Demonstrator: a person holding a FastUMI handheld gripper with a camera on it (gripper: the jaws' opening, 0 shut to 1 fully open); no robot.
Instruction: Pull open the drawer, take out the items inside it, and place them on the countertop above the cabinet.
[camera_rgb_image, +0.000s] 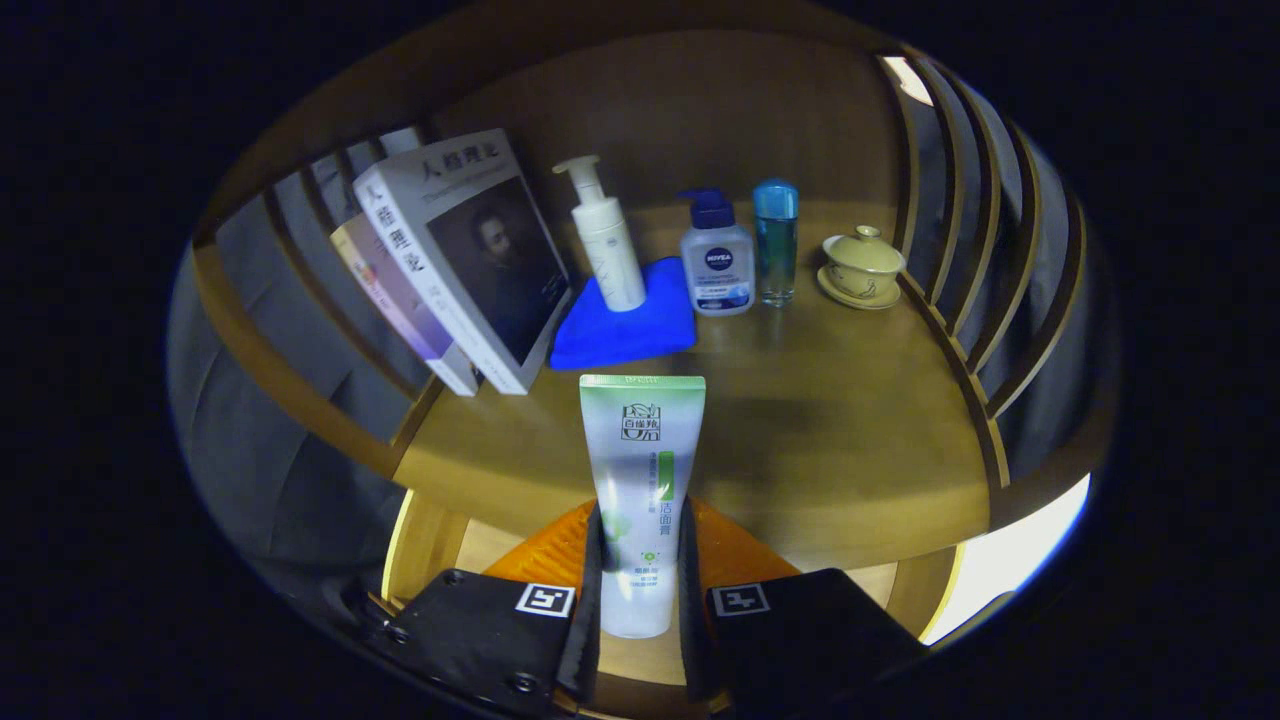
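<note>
My gripper (640, 560) is shut on a white-and-green tube (640, 480), which stands upright between the fingers with its flat crimped end up. The tube hangs over the front edge of the wooden countertop (830, 440). Below the fingers I see the open drawer (480, 545) with an orange item (545, 550) inside it, partly hidden by the fingers and the tube.
On the countertop beyond the tube lie a blue cloth (625, 330) with a white pump bottle (607, 240) on it, a white-and-blue pump bottle (716, 260), a clear blue bottle (776, 245) and a lidded cup on a saucer (862, 265). Books (460, 260) lean at the left. Wooden slats fence both sides.
</note>
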